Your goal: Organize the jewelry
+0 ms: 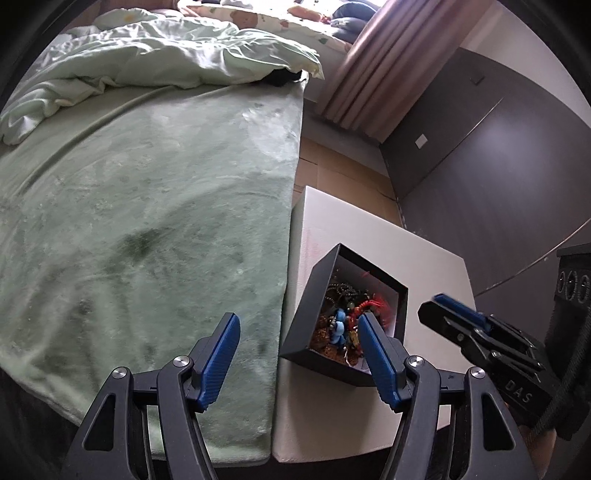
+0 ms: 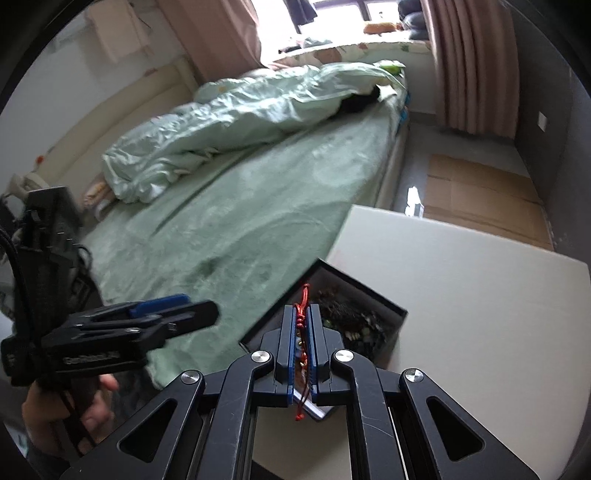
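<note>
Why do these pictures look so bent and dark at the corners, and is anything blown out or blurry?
Left wrist view: the fisheye lens curves the bed, black rim at the corners, and the right gripper is slightly blurred. Right wrist view: the window is blown out white, and the black box behind the red cord looks soft.

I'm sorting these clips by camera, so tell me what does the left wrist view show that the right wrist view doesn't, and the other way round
Only the left wrist view shows the left tongs wide open, and blue and red pieces inside the black box.

Only the right wrist view shows the right tongs shut on a red cord bracelet, plus the window and the hand holding the left tool.

Both show the black box of jewelry on the white table, the green bed, rumpled duvet, pink curtain and floor cardboard.
</note>
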A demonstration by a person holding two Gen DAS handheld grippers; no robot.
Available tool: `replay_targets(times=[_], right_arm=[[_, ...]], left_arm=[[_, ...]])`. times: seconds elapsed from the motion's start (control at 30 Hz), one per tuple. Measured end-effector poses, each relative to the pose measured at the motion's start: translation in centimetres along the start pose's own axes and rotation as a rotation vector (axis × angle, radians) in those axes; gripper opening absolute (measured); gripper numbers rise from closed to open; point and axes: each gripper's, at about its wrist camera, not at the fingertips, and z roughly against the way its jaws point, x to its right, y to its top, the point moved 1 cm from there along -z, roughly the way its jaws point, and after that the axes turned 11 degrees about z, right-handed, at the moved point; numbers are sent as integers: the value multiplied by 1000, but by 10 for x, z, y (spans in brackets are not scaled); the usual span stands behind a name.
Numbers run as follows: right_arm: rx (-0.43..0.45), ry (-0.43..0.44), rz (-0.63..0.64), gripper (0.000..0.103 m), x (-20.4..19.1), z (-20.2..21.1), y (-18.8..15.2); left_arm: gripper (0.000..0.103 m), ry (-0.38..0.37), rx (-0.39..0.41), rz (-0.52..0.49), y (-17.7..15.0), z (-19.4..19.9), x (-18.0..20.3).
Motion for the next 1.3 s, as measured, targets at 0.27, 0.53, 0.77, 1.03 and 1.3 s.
replay_targets(times=[0.27, 0.53, 0.77, 1.03, 1.3], right_arm=[[49, -40, -81, 55, 15, 31, -20], [85, -75, -154, 55, 25, 63, -46], [144, -116, -232, 66, 40, 101, -74], [186, -127, -247, 101, 35, 142, -96], [217, -147, -237, 103, 21, 177, -113]], left_arm=[[69, -17, 11, -29, -9, 9, 9], [90, -36, 53, -111, -29, 26, 35], [97, -27, 87, -176, -50, 45, 66], [103, 9, 114, -245, -79, 74, 91], [103, 10, 174, -298, -108, 113, 112]])
